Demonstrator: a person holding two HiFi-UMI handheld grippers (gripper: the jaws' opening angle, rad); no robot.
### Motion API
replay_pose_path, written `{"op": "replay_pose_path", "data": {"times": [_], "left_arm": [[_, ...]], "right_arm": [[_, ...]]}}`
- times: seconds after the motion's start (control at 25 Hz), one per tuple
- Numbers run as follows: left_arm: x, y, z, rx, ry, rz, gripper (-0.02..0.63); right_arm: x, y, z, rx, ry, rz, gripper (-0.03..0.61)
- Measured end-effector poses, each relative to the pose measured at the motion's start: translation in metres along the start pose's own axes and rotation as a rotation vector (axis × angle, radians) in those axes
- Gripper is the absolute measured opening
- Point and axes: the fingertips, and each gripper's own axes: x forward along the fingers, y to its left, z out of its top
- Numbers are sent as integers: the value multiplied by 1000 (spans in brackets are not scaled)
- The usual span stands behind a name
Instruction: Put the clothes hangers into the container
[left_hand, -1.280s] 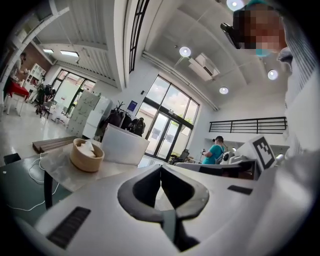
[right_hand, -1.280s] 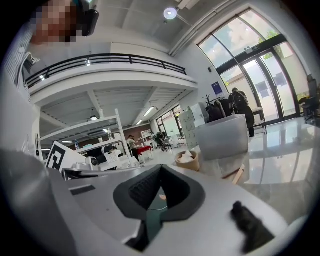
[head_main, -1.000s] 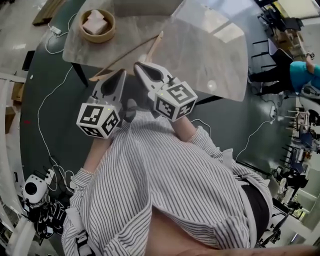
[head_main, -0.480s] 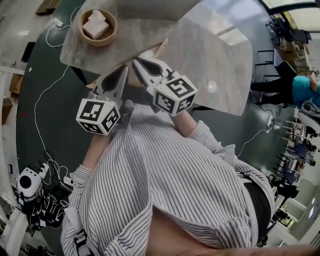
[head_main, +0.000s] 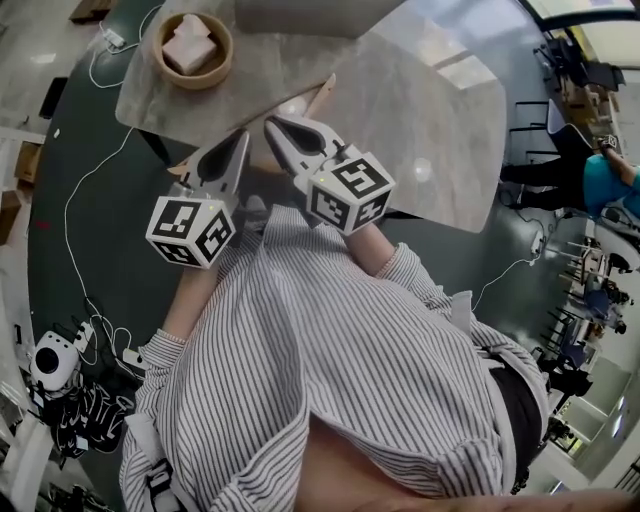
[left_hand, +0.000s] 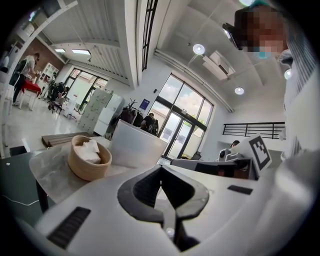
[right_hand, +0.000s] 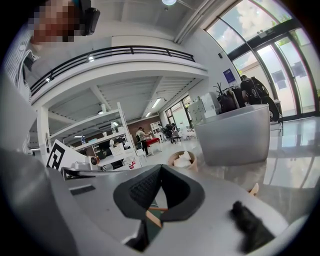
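The light wooden clothes hanger (head_main: 320, 97) lies flat on the grey marbled tabletop (head_main: 430, 110) at centre frame. It passes beneath the tips of the left gripper (head_main: 238, 145) and the right gripper (head_main: 275, 128). Both grippers' jaws are pressed together with nothing between the pads. The hanger's long axis runs diagonally from upper right to lower left, near the table's lower edge. Beyond it, at the top edge, stands the pale grey plastic container (head_main: 300, 15). A round bamboo bowl (head_main: 190, 82) of white tissue sits at upper left. The grippers hide the hanger's middle in the head view. The right gripper view shows one hanger end (right_hand: 254, 189) at lower right; the left gripper view shows bowl (left_hand: 85, 170) and container (left_hand: 135, 145).
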Motion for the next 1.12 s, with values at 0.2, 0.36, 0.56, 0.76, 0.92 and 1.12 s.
{"op": "replay_pose_path", "data": {"times": [0.2, 0.36, 0.56, 0.76, 0.92, 1.12], "left_arm": [[-6, 7, -3, -31, 27, 26, 11], [-13, 19, 0, -43, 31, 56, 11], [-21, 29, -3, -118, 36, 52, 11], [-26, 37, -10, -154, 48, 51, 11], [-28, 49, -21, -149, 79, 86, 11], [-30, 61, -21, -235, 45, 92, 11]], "right_arm": [[-3, -7, 5, -1, -6, -32, 15], [5, 5, 4, -26, -1, -25, 15], [11, 20, -10, 4, 49, 7, 15], [18, 23, -18, 19, 74, 3, 14], [27, 23, -21, 26, 86, 4, 15], [37, 23, -29, 38, 114, 13, 15]]}}
